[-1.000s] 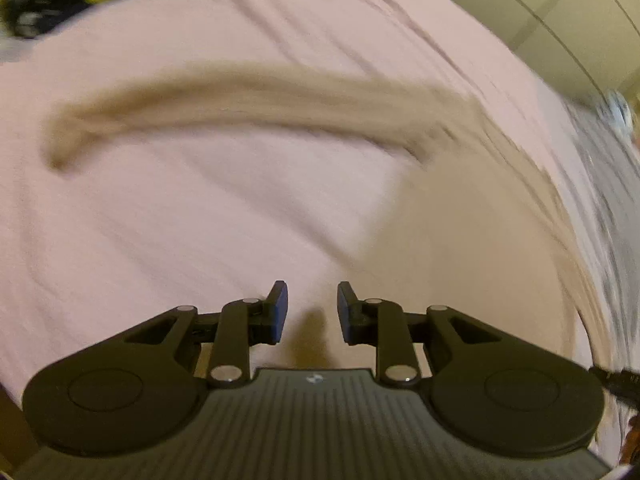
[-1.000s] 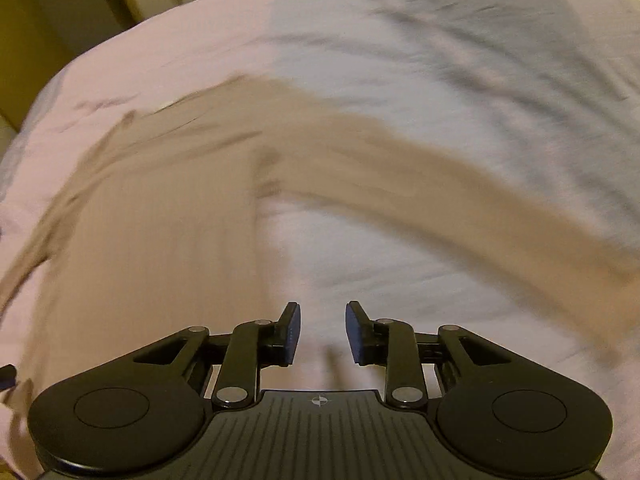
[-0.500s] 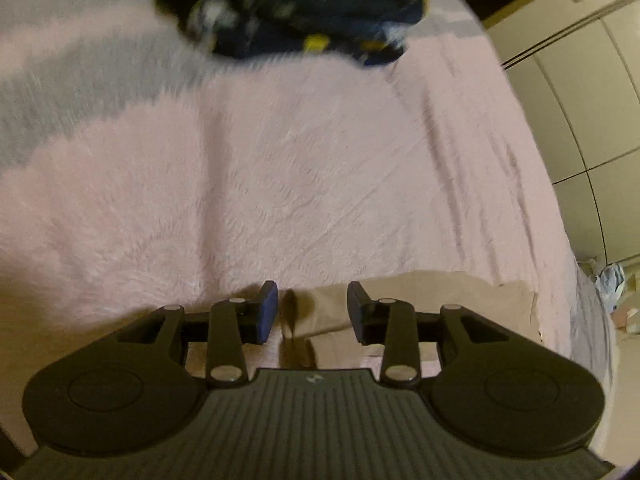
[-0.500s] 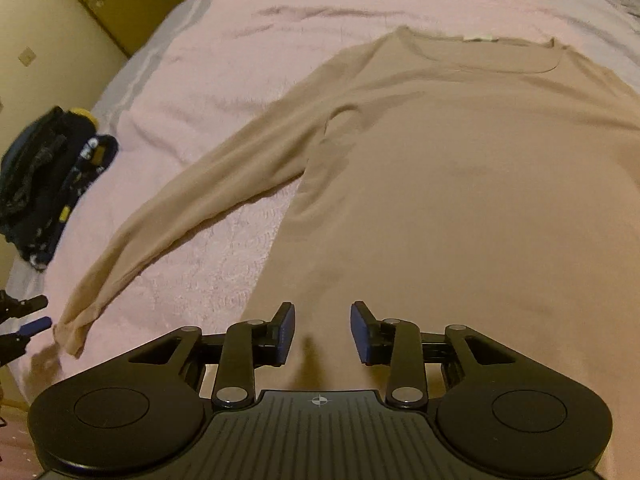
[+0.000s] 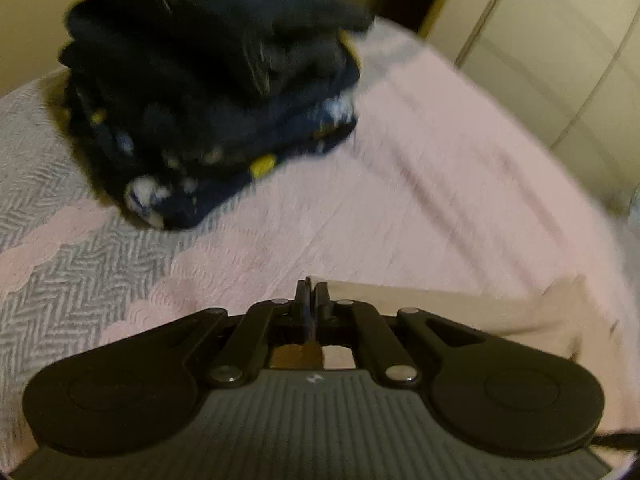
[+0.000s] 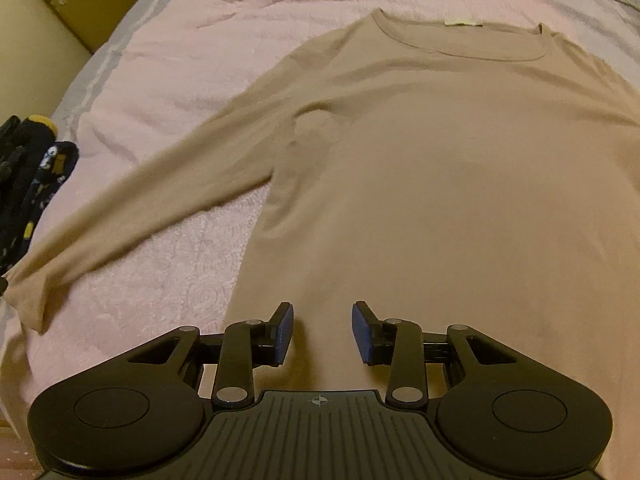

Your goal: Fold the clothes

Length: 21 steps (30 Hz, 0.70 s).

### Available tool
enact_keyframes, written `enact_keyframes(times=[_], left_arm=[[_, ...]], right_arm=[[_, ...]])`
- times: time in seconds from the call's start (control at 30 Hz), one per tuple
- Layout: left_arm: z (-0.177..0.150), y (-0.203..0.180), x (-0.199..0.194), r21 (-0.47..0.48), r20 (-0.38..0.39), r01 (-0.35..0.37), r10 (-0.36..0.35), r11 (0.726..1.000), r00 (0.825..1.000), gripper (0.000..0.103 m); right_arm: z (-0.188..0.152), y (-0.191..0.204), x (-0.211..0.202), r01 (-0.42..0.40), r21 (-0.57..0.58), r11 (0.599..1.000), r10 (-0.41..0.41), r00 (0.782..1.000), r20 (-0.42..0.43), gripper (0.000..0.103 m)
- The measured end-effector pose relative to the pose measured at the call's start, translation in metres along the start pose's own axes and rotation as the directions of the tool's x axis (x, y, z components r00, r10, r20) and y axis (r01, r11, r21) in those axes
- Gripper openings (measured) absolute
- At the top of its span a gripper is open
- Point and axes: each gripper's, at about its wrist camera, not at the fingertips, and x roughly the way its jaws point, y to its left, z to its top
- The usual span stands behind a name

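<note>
Two tongs are working: the left tongs [image 5: 311, 294], open a moment ago, are now pinching the beige long-sleeved shirt's [image 6: 440, 184] cuff, while the right tongs [image 6: 322, 332] are hovering released over its near hem on the pink bed [image 6: 224, 28], readying a sleeve fold.

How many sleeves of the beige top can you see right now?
1. The one sleeve stretches from the beige top toward the lower left across the pink bedspread. The other sleeve would be past the right edge, out of view.
</note>
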Motion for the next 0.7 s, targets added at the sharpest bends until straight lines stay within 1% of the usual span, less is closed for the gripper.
enact_keyframes(times=[0.03,0.07,0.1,0.13,0.17,0.2,0.27,0.33,0.4,0.47,0.53,0.6,0.63,0.67,0.7], left_arm=[[-0.002,0.001,0.012,0.006,-0.036,-0.023,0.023,1.0,0.999,0.001],[-0.005,0.004,0.021,-0.014,-0.068,-0.035,0.034,0.999,0.997,0.003],[-0.005,0.008,0.025,-0.046,-0.071,-0.037,0.034,0.998,0.997,0.003],[-0.005,0.011,0.023,-0.083,-0.052,-0.032,0.028,0.996,0.998,0.004],[-0.004,0.013,0.018,-0.12,-0.029,-0.029,0.026,0.992,0.999,0.014],[-0.004,0.016,0.012,-0.154,-0.011,-0.029,0.027,0.988,1.0,0.028],[-0.009,0.022,-0.005,-0.224,0.013,-0.029,0.033,0.974,0.999,0.029],[-0.017,0.027,-0.019,-0.264,-0.005,0.024,-0.026,0.964,1.0,0.029],[-0.029,0.024,-0.029,-0.282,-0.045,0.078,-0.094,0.956,0.995,0.029],[-0.042,0.018,-0.03,-0.261,-0.075,0.104,-0.127,0.96,0.989,0.029],[-0.05,0.009,-0.019,-0.216,-0.093,0.096,-0.118,0.972,0.989,0.029],[-0.056,0.006,-0.009,-0.201,-0.089,0.093,-0.112,0.975,0.99,0.028],[-0.055,0.006,-0.006,-0.199,-0.078,0.101,-0.118,0.975,0.99,0.024],[-0.051,0.006,-0.003,-0.188,-0.079,0.121,-0.138,0.975,0.987,0.0],[-0.047,0.007,0.001,-0.177,-0.081,0.139,-0.155,0.974,0.985,0.0]], right_arm=[[-0.001,0.0,0.0,-0.002,0.002,1.0,0.002,1.0,-0.002,0.037],[-0.002,0.0,0.001,-0.004,0.004,1.0,0.004,1.0,-0.004,0.037],[-0.004,0.001,0.001,-0.005,0.003,1.0,0.005,1.0,-0.008,0.037],[-0.005,0.001,0.0,-0.005,-0.004,1.0,0.005,1.0,-0.011,0.037],[-0.006,0.001,-0.002,-0.003,-0.014,1.0,0.003,1.0,-0.01,0.037],[-0.008,0.002,-0.003,-0.001,-0.024,1.0,0.0,1.0,-0.008,0.037],[-0.01,0.0,-0.005,0.008,-0.029,1.0,-0.009,1.0,-0.007,0.037],[-0.012,-0.001,-0.005,0.01,-0.021,1.0,-0.01,1.0,-0.01,0.037],[-0.012,0.0,-0.005,0.011,-0.02,1.0,-0.011,1.0,-0.013,0.037],[-0.013,0.0,-0.005,0.013,-0.02,1.0,-0.013,1.0,-0.016,0.037],[-0.014,0.001,-0.004,0.014,-0.019,1.0,-0.014,1.0,-0.019,0.038],[-0.014,0.002,-0.004,0.015,-0.019,1.0,-0.016,1.0,-0.022,0.038],[-0.014,0.002,-0.004,0.016,-0.019,1.0,-0.016,1.0,-0.023,0.038],[-0.015,0.002,-0.003,0.016,-0.019,1.0,-0.017,1.0,-0.025,0.038],[-0.015,0.003,-0.003,0.017,-0.018,1.0,-0.018,0.999,-0.026,0.038]])
